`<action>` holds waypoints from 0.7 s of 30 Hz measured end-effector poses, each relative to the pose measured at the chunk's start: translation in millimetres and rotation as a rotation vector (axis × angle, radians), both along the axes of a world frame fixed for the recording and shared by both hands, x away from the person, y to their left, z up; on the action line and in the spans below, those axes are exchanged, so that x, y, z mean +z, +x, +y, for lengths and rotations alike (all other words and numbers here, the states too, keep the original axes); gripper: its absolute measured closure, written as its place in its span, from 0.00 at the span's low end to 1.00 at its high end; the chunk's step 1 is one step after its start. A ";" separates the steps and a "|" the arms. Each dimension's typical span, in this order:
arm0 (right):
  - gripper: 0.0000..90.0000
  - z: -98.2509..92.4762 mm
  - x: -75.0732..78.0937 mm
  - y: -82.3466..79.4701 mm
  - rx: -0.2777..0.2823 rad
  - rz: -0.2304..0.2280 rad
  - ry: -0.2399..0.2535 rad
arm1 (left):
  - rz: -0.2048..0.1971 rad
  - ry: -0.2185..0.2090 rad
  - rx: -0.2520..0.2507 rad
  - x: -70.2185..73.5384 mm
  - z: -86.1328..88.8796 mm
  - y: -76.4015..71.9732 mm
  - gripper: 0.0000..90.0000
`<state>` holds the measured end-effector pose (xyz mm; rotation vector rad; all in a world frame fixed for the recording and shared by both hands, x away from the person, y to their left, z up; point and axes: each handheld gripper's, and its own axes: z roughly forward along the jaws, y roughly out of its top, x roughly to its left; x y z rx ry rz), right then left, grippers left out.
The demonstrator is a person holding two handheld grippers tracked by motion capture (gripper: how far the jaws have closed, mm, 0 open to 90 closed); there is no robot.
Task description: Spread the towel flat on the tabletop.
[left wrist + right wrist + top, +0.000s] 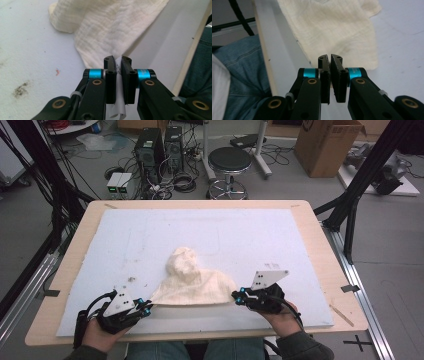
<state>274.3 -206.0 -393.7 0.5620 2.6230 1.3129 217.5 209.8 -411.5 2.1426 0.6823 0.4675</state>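
A crumpled cream-white gauze cloth lies on the pale blue foam sheet that covers the light wooden table, toward the middle of the table's near edge. The far part of the cloth is bunched into a rounded lump, and its near hem is drawn out into a straight line running parallel to that near edge.

You hold the cloth at both ends of that hem. Your left tool is pinched tight on the hem's left corner; the left gripper view shows a thin white strip of material clamped between the nearly closed black jaws, with the cloth spreading away beyond them. Your right tool is clamped on the hem's right corner; in the right gripper view the jaws stand almost together, with the cloth's edge running into them.

Both hands sit just inside the table's near edge, well apart. Beyond the table's far edge stand a round black stool, two dark computer towers and a brown cardboard box on the grey floor.
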 end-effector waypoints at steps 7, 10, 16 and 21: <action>0.95 4.6 -20.3 -16.7 0.039 0.054 -0.032 | 0.033 -0.027 -0.023 -3.9 0.4 -8.4 0.92; 0.95 4.5 -29.0 -15.9 0.044 0.087 -0.039 | 0.042 -0.051 -0.039 -4.3 2.0 -7.0 0.91; 0.86 1.4 -29.6 -12.6 0.049 0.107 0.000 | 0.028 -0.104 -0.049 -2.4 4.2 -4.9 0.75; 0.76 -2.9 -20.7 -6.7 0.041 0.080 0.037 | 0.022 -0.141 -0.030 -0.5 4.0 2.9 0.65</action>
